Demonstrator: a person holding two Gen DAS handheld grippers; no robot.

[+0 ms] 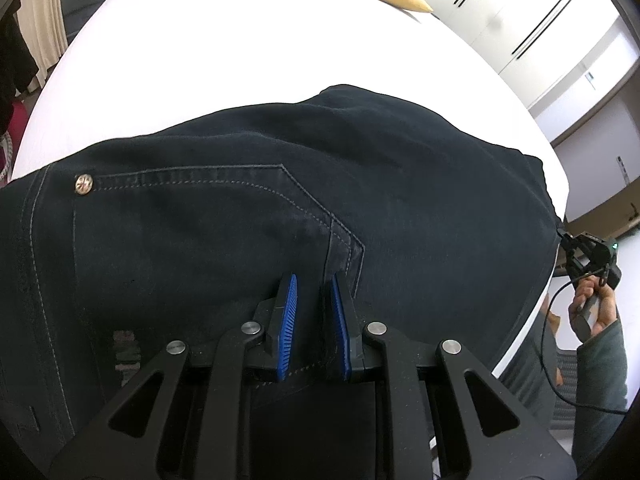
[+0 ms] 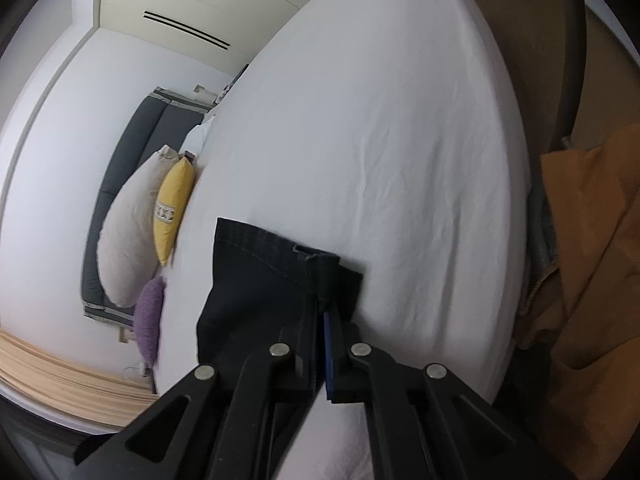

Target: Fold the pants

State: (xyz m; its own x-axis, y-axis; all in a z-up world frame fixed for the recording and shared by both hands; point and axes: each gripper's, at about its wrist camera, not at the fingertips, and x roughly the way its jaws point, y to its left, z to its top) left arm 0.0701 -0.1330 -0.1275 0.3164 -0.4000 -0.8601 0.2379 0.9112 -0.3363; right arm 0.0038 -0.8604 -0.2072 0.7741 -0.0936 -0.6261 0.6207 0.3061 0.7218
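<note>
Pants lie spread across the white bed, seemingly early in folding: the left tool pinches dark cloth near the back pocket, and the right tool is pressed together on the hem end. They are dark navy denim with pale stitching, a metal rivet and soft wrinkles.

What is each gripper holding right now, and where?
Both hold the pants: left gripper at the pocket-side edge, right gripper at the leg hem.
</note>
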